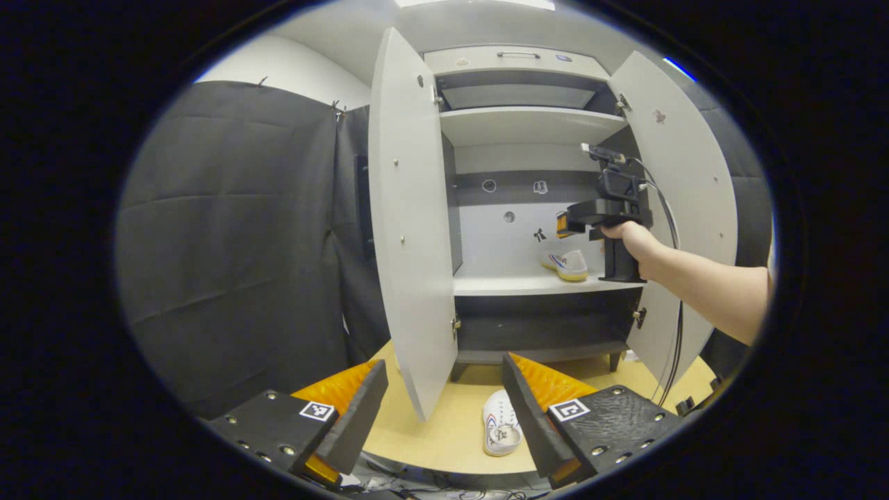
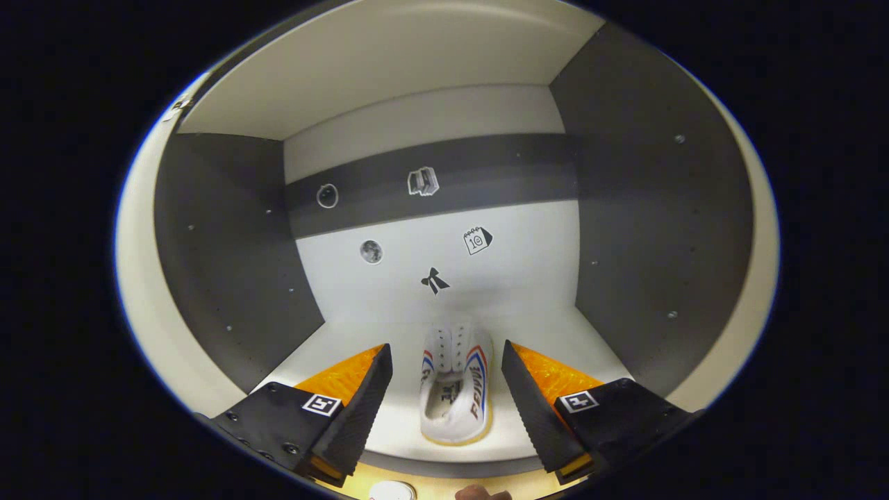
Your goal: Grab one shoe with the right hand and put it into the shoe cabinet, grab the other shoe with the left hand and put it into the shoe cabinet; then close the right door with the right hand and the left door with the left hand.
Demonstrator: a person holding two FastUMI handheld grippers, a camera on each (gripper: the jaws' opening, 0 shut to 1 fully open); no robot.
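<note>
Two doors of the shoe cabinet [image 1: 528, 125] stand open, the left door [image 1: 410, 229] swung wide toward the left tongs [image 1: 444, 410]. One shoe [image 2: 455, 389] rests on the middle shelf [image 2: 555, 333], long axis running into the cabinet, lying between the released fingers of the right tongs [image 2: 444, 396] without touching them. The other shoe [image 1: 501, 422] lies on the floor [image 1: 444, 430] just before the cabinet, just beside the right finger of the left tongs, which are spread and empty. That shoe is nearest the left tongs; its long axis points roughly toward the cabinet, and the left door's lower edge stands close alongside.
</note>
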